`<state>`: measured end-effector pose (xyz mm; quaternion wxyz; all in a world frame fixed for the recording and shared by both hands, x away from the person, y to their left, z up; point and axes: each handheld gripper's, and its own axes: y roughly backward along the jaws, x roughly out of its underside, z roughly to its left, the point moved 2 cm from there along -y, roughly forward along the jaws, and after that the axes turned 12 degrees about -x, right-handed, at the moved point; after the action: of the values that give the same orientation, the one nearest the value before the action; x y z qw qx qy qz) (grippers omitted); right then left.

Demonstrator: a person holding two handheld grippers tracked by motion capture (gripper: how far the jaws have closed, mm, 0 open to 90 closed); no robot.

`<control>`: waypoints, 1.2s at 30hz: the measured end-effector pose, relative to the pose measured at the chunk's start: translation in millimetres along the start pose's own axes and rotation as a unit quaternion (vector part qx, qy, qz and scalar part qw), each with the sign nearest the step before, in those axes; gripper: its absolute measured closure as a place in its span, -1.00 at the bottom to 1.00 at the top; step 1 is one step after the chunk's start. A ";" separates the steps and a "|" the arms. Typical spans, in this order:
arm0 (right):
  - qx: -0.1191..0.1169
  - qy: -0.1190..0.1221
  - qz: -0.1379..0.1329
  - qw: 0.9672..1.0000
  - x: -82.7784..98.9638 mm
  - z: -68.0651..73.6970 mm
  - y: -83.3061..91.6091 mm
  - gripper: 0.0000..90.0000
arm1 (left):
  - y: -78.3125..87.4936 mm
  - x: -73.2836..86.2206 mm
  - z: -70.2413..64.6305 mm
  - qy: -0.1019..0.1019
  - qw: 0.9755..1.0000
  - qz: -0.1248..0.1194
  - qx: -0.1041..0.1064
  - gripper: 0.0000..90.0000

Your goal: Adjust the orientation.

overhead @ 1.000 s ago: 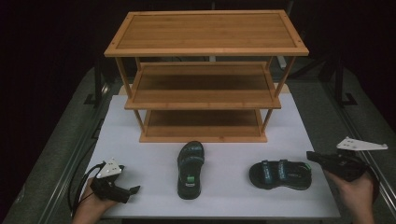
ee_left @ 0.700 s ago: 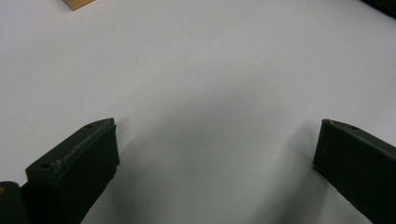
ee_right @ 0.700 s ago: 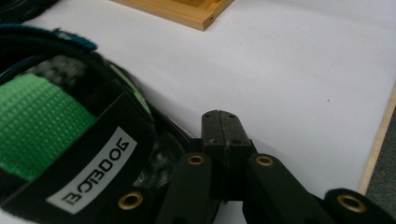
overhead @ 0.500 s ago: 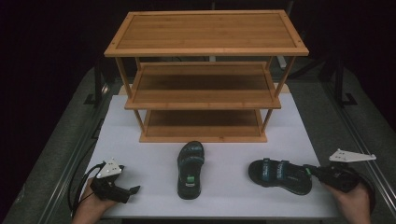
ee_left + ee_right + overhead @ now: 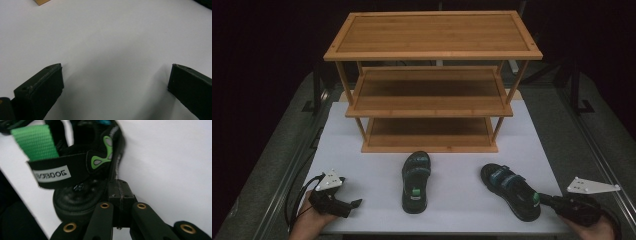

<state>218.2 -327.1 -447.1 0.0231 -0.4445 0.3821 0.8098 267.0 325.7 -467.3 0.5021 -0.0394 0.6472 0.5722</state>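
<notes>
— Where was the right gripper (image 5: 546,200)?

— At the near right corner of the white table (image 5: 462,200), its tip at the heel of the right sandal (image 5: 510,190). In the right gripper view the jaws were pressed together against the heel rim of that sandal (image 5: 82,182) (whether a bit of the rim was pinched between them, I couldn't tell).

— And the sandal itself?

— Flat on the table, toe pointing toward the wooden rack (image 5: 432,80), lying at a slant, well right of the other sandal (image 5: 415,181).

— That other one?

— Just in front of the rack's bottom shelf, toe toward it, nothing touching it.

— What about the left gripper (image 5: 354,205)?

— Down at the near left corner, resting on the table, well apart from both sandals. In the left gripper view its jaws stood wide apart over bare white table (image 5: 112,50), with nothing between them.
</notes>
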 end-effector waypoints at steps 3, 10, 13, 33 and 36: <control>-0.010 0.003 0.002 1.000 2.4 8.6 -1.8 0.99 | 0.0 0.0 0.0 0.000 1.000 0.000 0.000 -1.00; -0.042 0.020 0.017 0.999 0.8 25.7 -12.8 0.99 | 0.1 0.0 0.0 0.000 1.000 0.000 0.000 -1.00; -0.053 0.024 0.021 0.998 -0.6 29.1 -16.8 0.99 | 0.0 0.0 0.0 0.000 1.000 0.000 0.000 -1.00; -0.078 0.053 -0.043 0.995 -67.3 15.1 -7.2 0.38 | 0.0 0.0 0.0 0.001 1.000 0.000 0.001 -1.00; -0.093 0.064 -0.032 0.993 -77.2 15.5 -19.0 0.34 | -0.1 0.0 0.1 0.001 1.000 0.000 0.001 -1.00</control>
<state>261.1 -280.4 -396.7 -0.0167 -0.5079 0.2916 0.8104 267.1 325.8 -467.3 0.5018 -0.0395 0.6480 0.5717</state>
